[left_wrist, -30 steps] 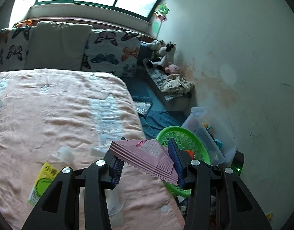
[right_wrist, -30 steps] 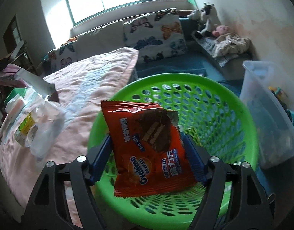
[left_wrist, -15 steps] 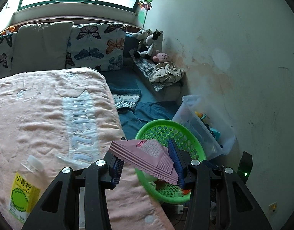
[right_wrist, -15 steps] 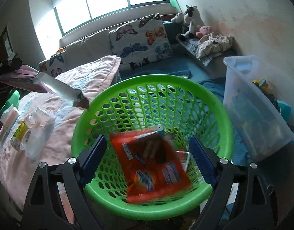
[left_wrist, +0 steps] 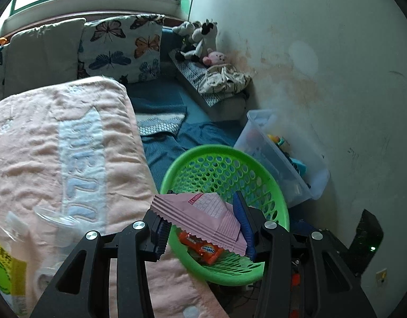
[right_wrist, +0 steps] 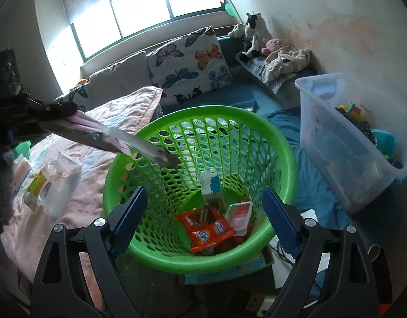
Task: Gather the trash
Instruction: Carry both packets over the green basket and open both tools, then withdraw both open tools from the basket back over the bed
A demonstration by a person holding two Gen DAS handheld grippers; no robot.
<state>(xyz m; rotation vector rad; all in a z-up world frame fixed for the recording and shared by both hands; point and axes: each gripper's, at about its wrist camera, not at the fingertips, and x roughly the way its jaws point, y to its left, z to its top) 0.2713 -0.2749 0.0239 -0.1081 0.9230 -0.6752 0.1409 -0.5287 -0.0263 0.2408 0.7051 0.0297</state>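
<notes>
Left wrist view: left gripper (left_wrist: 203, 228) clamped tight on a pink wrapper (left_wrist: 203, 218) with zigzag edges, held flat between the blue pads; wrapper hangs over the near rim of the green basket (left_wrist: 280, 198); orange snack packet (left_wrist: 203, 246) visible down inside the basket under the wrapper; pink blanket (left_wrist: 57, 159) on the bed to the left; a plastic bottle with yellow-green label (left_wrist: 7, 273) lies on the blanket at lower left, blurred; clear plastic bin (left_wrist: 272, 159) just beside the basket against the wall.

Right wrist view: right gripper (right_wrist: 203, 222) jaws wide apart, nothing between them, poised above the green basket (right_wrist: 288, 143); orange snack packet (right_wrist: 206, 229) lies on the basket floor beside a small clear tray (right_wrist: 239, 214) and a white-blue carton (right_wrist: 210, 182); pink wrapper (right_wrist: 102, 135) reaches in from the left over the basket rim; bottle (right_wrist: 36, 188) and crumpled clear plastic on the blanket (right_wrist: 118, 114); clear plastic bin (right_wrist: 344, 143) at right.
</notes>
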